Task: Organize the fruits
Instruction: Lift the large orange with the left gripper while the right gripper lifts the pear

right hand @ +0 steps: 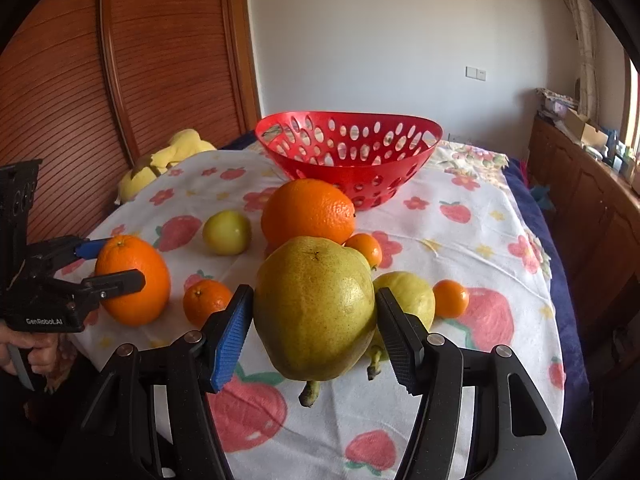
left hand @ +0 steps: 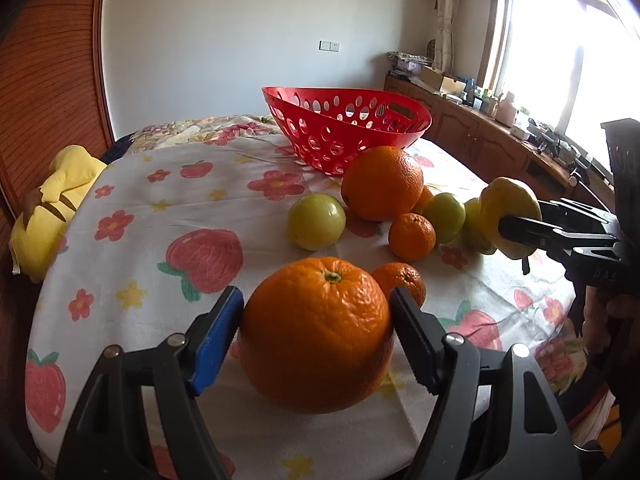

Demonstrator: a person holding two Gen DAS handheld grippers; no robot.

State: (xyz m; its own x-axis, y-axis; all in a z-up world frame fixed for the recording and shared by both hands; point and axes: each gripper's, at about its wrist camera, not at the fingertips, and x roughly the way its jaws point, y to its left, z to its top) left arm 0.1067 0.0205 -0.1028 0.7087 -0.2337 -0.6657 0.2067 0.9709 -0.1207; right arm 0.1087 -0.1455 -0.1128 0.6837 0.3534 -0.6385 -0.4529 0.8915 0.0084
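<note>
My left gripper (left hand: pixel 316 312) is shut on a large orange (left hand: pixel 316 336) at the near left of the table; it also shows in the right wrist view (right hand: pixel 132 280). My right gripper (right hand: pixel 314 312) is shut on a yellow-green pear (right hand: pixel 314 308), stem end toward the camera; it shows in the left wrist view (left hand: pixel 510 216). A red perforated basket (right hand: pixel 348 152) stands empty at the far side of the table. Between lie a second large orange (right hand: pixel 308 210), a green apple (right hand: pixel 226 232), several mandarins (right hand: pixel 206 300) and another pear (right hand: pixel 412 294).
The table carries a white cloth with strawberry and flower prints (right hand: pixel 460 248). A yellow plush toy (right hand: pixel 168 160) lies at the table's far left edge. A wooden shutter door (right hand: pixel 120 80) is on the left, and a wooden cabinet (right hand: pixel 592 184) runs along the right.
</note>
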